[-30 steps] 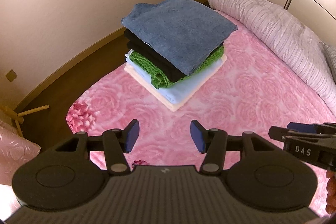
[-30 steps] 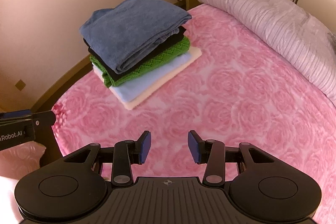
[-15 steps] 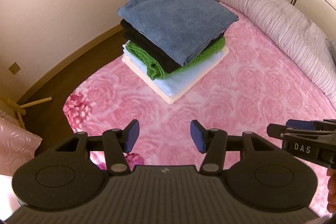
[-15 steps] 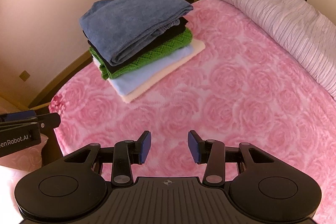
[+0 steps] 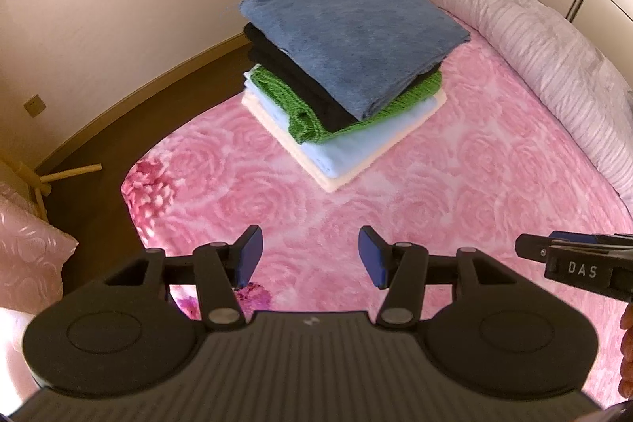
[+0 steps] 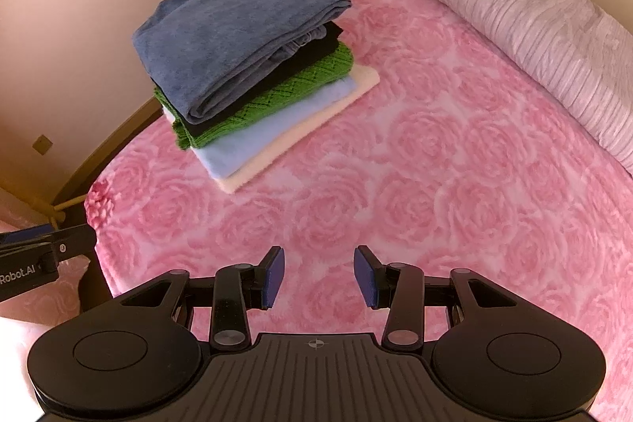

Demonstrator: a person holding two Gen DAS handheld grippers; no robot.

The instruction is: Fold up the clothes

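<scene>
Folded stack (image 5: 348, 74) on bed (image 5: 455, 184)

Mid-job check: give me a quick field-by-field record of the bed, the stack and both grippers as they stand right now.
surface: pink rose-patterned blanket
stack order, top down: blue towel, black garment, green knit, light blue cloth, cream cloth
stack state: folded, resting on the blanket
far side: rolled pale pink quilt
left gripper: open, empty, short of the stack
right gripper: open, empty, short of the stack
unfolded clothes: none in view
</scene>
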